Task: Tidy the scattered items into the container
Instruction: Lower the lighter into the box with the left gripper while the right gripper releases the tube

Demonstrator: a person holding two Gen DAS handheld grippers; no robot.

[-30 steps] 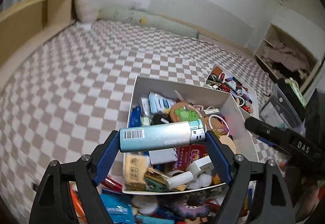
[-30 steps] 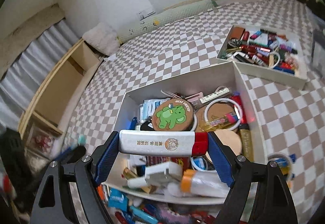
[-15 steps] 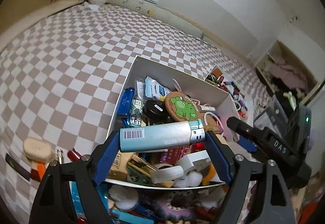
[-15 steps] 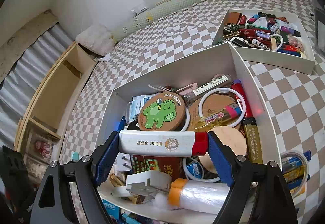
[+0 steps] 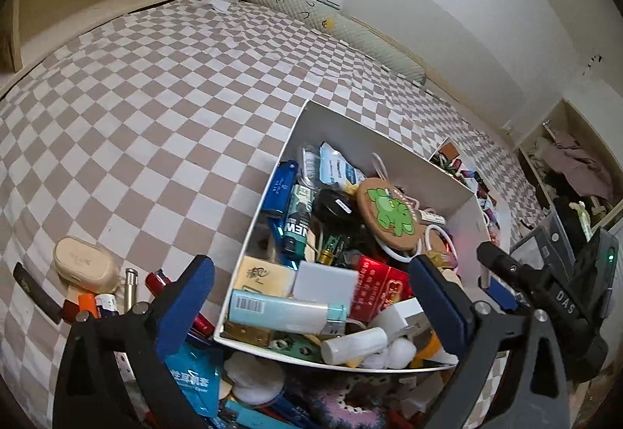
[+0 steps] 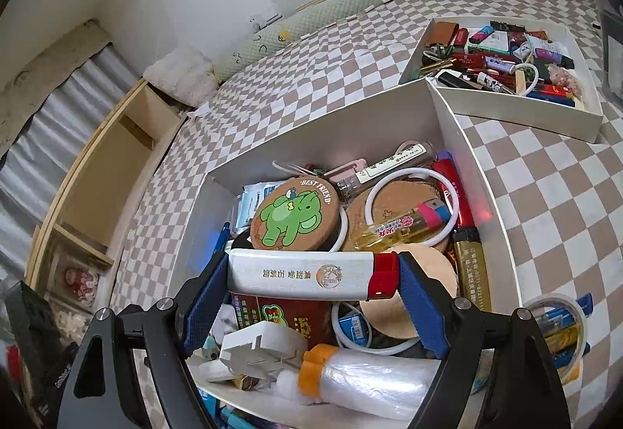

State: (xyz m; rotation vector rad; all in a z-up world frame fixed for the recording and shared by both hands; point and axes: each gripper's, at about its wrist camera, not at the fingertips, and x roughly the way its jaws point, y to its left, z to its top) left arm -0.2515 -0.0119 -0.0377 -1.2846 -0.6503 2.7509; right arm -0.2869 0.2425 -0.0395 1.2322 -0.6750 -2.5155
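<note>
A white box (image 5: 373, 141) on the checkered bed is crammed with lighters, coasters and small packs. My left gripper (image 5: 311, 285) hangs over its near edge with its jaws opening. A light blue lighter (image 5: 286, 312) lies loose on the pile between them, touching neither pad. In the right wrist view the same box (image 6: 311, 141) sits below my right gripper (image 6: 313, 279). That gripper is shut on a white lighter with a red cap (image 6: 296, 275), held crosswise above the pile.
Loose items lie on the bed left of the box: a beige case (image 5: 83, 265), small lighters (image 5: 105, 302) and a blue packet (image 5: 190, 378). A second full box (image 6: 506, 78) stands at the far right. A tape roll (image 6: 557, 324) lies right of the main box.
The left jaws have spread and the light blue lighter has dropped from them onto the pile. Both grippers have sunk closer to the box. The right one still holds the white lighter.
</note>
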